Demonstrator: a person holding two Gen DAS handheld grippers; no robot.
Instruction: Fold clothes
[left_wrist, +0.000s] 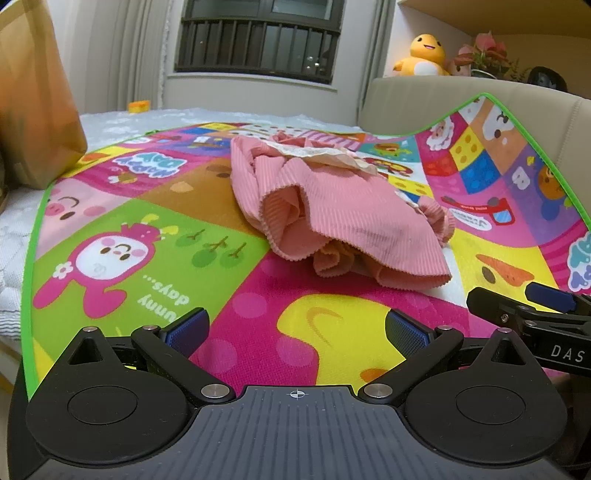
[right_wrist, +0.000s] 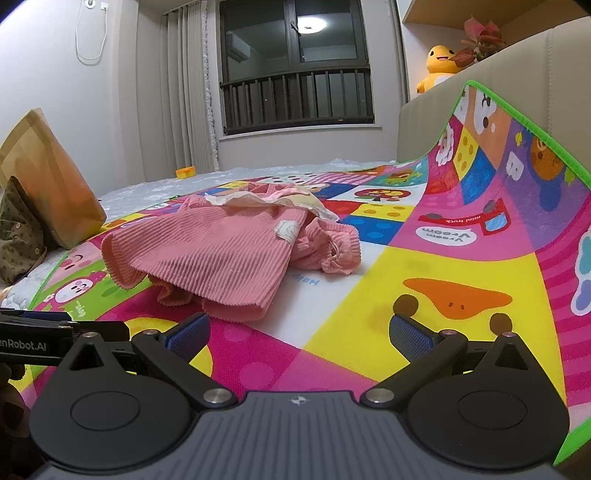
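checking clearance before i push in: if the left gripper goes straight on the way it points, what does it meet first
Probably the crumpled pink garment, at its near hem. The open left gripper has only bare play mat before that, though depth is hard to judge.

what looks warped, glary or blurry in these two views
Left wrist view: the window bars bow from fisheye, and the brown paper bag is soft. Right wrist view: a ceiling light glares in the window; the pink dress stays sharp.

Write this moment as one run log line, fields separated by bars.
stage: before grasp | left gripper: open, empty | right gripper: open, empty | pink ribbed garment: crumpled on play mat
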